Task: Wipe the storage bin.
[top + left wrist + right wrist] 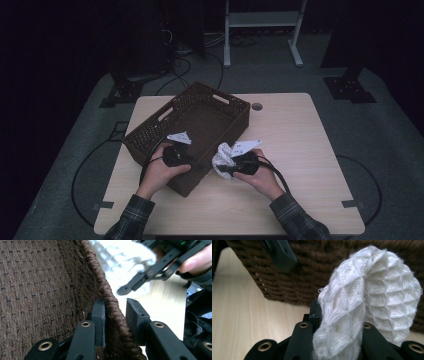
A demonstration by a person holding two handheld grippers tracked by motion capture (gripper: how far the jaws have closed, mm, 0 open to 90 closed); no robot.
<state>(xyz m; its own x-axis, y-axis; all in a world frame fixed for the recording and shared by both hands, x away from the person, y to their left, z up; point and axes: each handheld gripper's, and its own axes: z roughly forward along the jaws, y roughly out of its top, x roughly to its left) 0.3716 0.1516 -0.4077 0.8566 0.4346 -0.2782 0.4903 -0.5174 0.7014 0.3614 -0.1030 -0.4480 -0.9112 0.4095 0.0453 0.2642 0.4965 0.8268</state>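
Now gripping firmly: right gripper (337,340) clamping down on a white knitted cloth (372,302), bunched between the jaws and standing up in a soft fold, honeycomb texture bulging out above them. Holding it just off the wooden table (300,150), right beside the near wall of the brown woven basket (200,120) — probably lining up for a drop over the rim. Meanwhile, straddling that same rim (110,300) with the left gripper (116,320), one jaw inside the basket, the other outside; inner pad sitting against the weave, outer pad showing a gap, so pinching or merely bracing — cannot tell. Likely steadying the basket so it does not slide while the cloth goes in. Looking further out: basket lying angled across the table's left half, inside looking bare. Beyond, trailing cables (200,65) on the dark floor and a pale metal frame (262,30) at the back.
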